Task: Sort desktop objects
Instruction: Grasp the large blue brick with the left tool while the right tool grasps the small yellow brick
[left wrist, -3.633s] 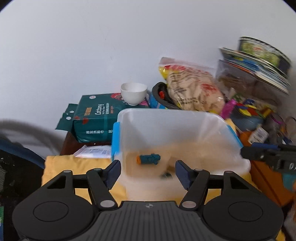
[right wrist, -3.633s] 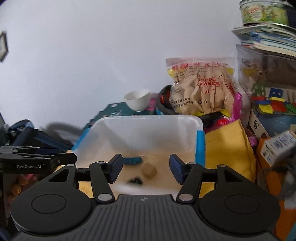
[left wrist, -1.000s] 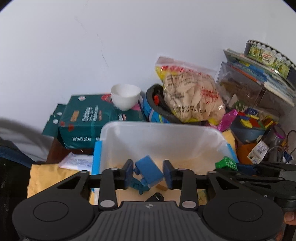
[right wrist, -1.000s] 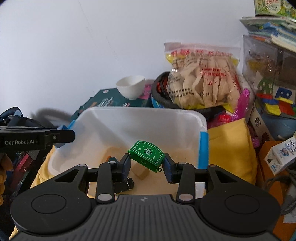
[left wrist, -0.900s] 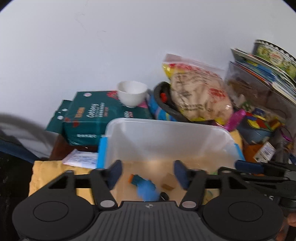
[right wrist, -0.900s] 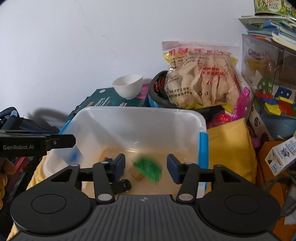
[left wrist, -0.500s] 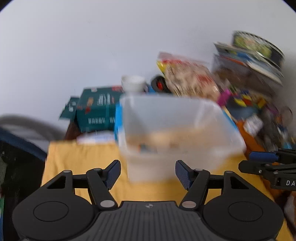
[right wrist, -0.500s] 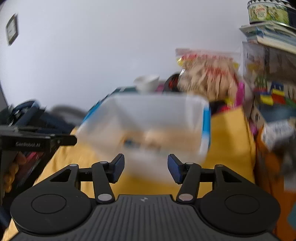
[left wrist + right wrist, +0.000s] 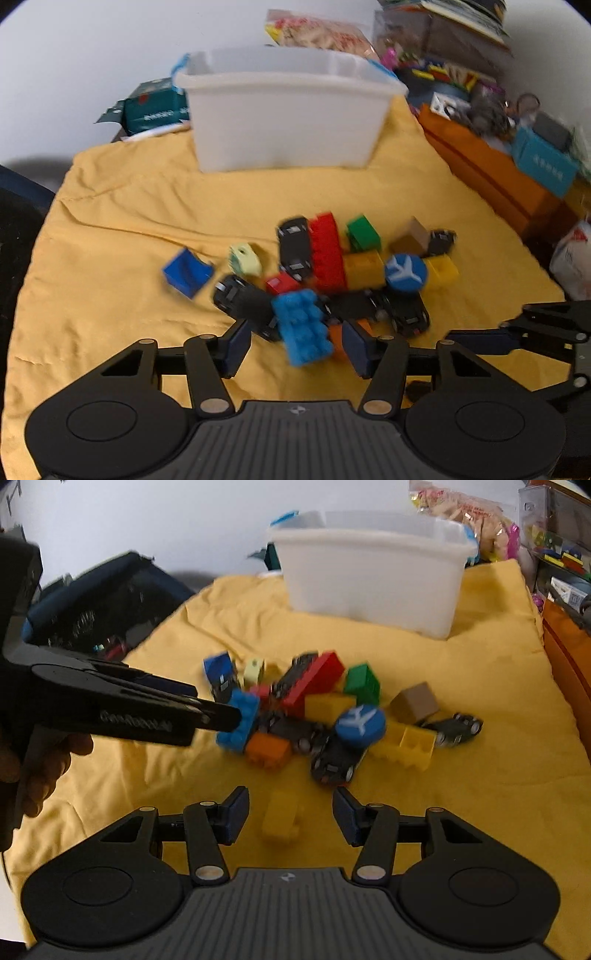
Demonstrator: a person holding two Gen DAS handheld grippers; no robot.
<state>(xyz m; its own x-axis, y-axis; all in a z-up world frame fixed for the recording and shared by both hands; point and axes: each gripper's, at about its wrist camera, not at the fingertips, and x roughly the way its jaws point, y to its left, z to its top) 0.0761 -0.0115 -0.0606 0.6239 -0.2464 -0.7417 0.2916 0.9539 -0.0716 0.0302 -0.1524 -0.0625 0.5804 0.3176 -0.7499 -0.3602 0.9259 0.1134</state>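
A pile of toy bricks and small black cars lies on the yellow cloth (image 9: 122,206). My left gripper (image 9: 295,345) is open, its jaws either side of a light blue studded brick (image 9: 304,326), which also shows in the right wrist view (image 9: 240,720). My right gripper (image 9: 290,816) is open, with a small yellow brick (image 9: 280,816) between its jaws on the cloth. In the pile are a red brick (image 9: 327,251), a green brick (image 9: 364,232), a blue disc with a plane (image 9: 405,272) and a brown block (image 9: 415,701). The white plastic bin (image 9: 284,110) stands behind the pile.
A green box (image 9: 155,107) sits left of the bin. A snack bag (image 9: 317,33), stacked books and toys fill the back right. An orange box (image 9: 491,173) edges the cloth on the right. A dark bag (image 9: 99,602) lies to the left.
One second ago both grippers held pieces over the bin and let them drop in. Both have since pulled back and down to the pile on the cloth, jaws open.
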